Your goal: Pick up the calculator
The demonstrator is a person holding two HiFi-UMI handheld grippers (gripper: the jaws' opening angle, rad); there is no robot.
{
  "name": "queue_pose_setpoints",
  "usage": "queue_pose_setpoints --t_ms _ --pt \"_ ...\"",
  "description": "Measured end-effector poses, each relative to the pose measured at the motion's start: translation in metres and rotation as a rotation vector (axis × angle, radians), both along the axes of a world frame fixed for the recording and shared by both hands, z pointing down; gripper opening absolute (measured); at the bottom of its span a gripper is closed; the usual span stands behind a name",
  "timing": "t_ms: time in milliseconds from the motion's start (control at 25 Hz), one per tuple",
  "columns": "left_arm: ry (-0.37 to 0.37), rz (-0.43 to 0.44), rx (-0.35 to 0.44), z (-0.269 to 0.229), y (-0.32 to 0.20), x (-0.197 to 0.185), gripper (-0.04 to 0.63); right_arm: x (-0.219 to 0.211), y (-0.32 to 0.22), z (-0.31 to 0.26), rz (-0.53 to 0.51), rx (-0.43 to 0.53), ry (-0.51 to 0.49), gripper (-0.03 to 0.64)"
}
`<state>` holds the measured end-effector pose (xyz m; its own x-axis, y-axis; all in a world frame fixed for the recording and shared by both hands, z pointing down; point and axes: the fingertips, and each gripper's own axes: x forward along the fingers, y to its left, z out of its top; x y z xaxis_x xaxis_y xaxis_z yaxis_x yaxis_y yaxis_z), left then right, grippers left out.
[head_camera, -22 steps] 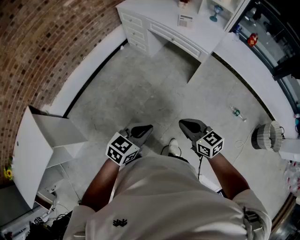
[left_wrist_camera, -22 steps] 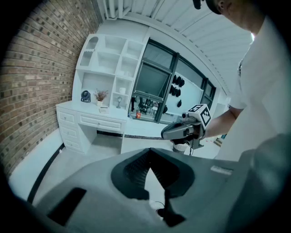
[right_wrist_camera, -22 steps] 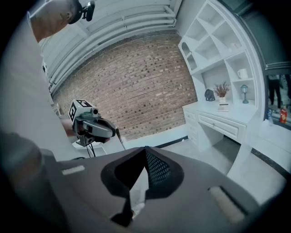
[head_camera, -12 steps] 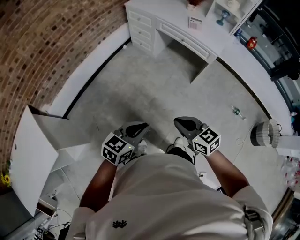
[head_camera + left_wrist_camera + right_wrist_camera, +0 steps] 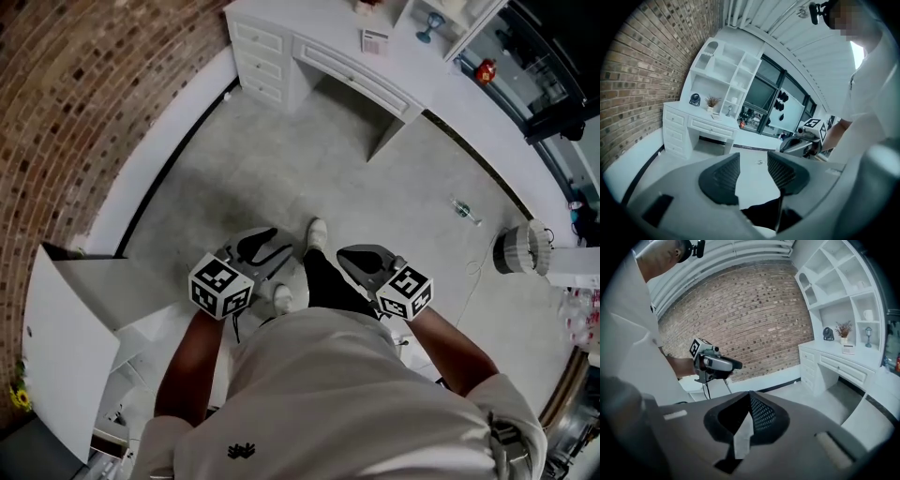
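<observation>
A small pale flat item (image 5: 374, 40) lies on the white desk (image 5: 319, 37) at the far end of the room; it may be the calculator, but it is too small to tell. It also shows on the desk top (image 5: 848, 349) in the right gripper view. Both grippers are held in front of the person's body, far from the desk. My left gripper (image 5: 262, 246) is open and empty, with floor visible between its pads (image 5: 723, 177). My right gripper (image 5: 349, 255) has its tips together and holds nothing (image 5: 750, 397).
A brick wall (image 5: 84, 103) runs along the left. A white panel (image 5: 66, 319) leans at the left near me. On the grey floor lie a bottle (image 5: 464, 212) and, to the right, a round white object (image 5: 518, 251). The person's shoe (image 5: 316, 231) is between the grippers.
The person has stepped toward the desk: one foot has swung forward between the grippers. Both grippers stay in front of the body with their jaws unchanged.
</observation>
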<state>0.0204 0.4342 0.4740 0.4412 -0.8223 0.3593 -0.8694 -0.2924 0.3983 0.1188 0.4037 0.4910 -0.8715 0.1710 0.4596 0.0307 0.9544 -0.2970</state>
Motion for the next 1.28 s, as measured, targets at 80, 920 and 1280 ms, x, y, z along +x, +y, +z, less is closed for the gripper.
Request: queue_pose_setpoints --t_ms 80,920,1280 --pt "0.007 0.01 0.009 -0.001 -0.029 -0.009 0.184 -0.009 -0.021 0.006 0.007 -0.012 -0.003 0.012" --pt "-0.053 0.149 -0.021 -0.024 -0.378 -0.079 0.187 -0.049 -0.346 0.005 0.233 -0.028 -0.063 0.012" --pt "-0.053 0.257 -0.013 -0.009 -0.495 -0.115 0.184 -0.042 -0.433 0.018 0.455 -0.042 -0.043 0.012"
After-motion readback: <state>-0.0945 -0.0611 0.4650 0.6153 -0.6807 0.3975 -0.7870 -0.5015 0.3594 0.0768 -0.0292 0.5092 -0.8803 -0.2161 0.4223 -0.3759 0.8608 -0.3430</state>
